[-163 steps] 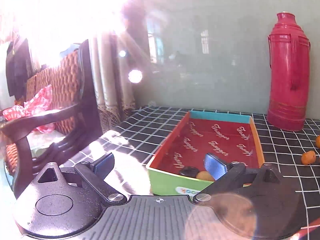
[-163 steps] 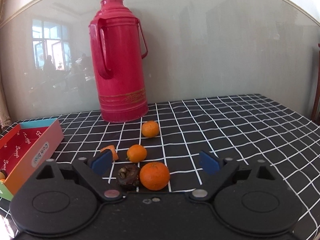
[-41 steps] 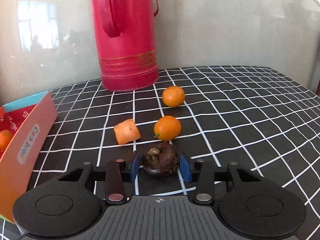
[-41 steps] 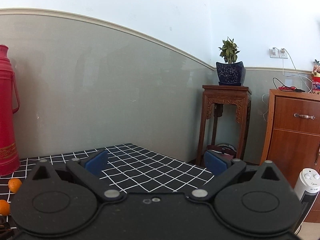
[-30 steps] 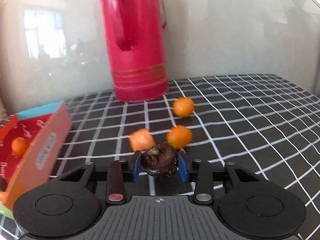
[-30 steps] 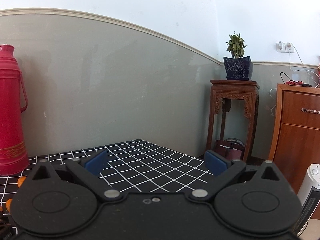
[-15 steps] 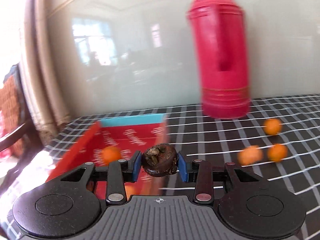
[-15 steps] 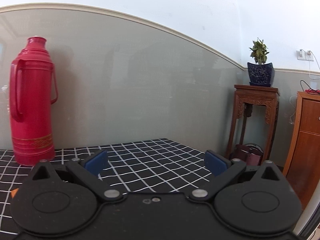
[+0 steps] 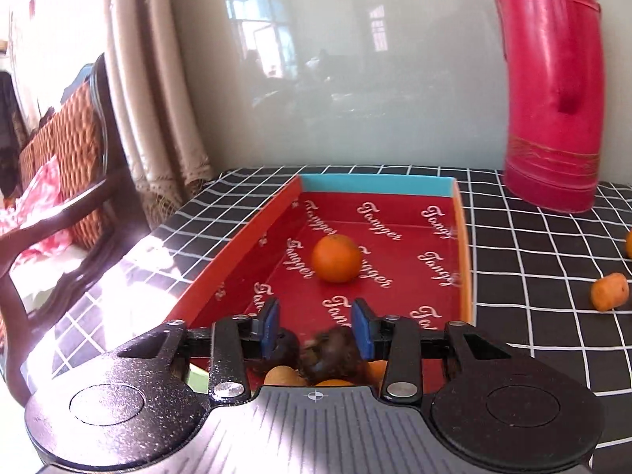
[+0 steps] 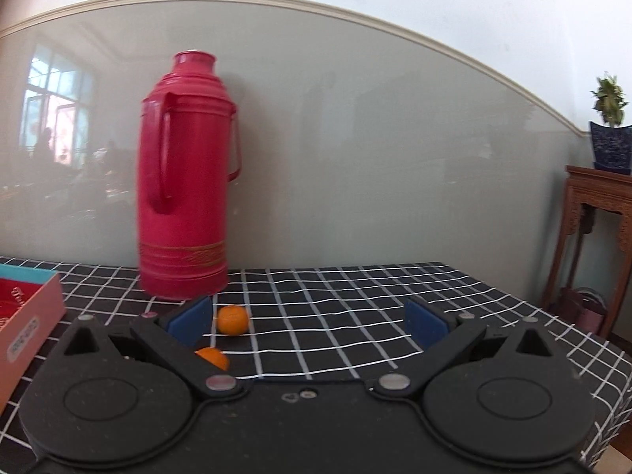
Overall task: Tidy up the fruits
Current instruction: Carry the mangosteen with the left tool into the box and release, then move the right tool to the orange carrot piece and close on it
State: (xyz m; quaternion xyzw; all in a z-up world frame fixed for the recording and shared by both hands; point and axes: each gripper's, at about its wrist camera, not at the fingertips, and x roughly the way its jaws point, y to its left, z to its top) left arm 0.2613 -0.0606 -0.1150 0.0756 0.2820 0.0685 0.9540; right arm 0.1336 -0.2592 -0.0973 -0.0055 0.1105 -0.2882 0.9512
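Observation:
In the left wrist view my left gripper [image 9: 316,328] hangs over the near end of the red-lined box [image 9: 462,237], open. The dark brown fruit [image 9: 330,355] sits blurred just below the pads, free of them, beside another dark fruit [image 9: 282,349] and small orange ones [image 9: 282,375]. An orange [image 9: 335,257] lies mid-box. In the right wrist view my right gripper [image 10: 308,322] is open and empty above the table, with two oranges [image 10: 233,319] [image 10: 213,356] near its left finger.
A tall red thermos [image 9: 553,91] stands behind the box, also in the right wrist view [image 10: 185,181]. An orange chunk [image 9: 609,297] lies on the checked cloth [image 9: 533,276]. A wooden chair [image 9: 75,181] stands left of the table. A side table with a plant [image 10: 600,213] stands at the right.
My left gripper carried the dark fruit left over the box, opened and let it drop. My right gripper swung left, bringing the thermos and oranges into view.

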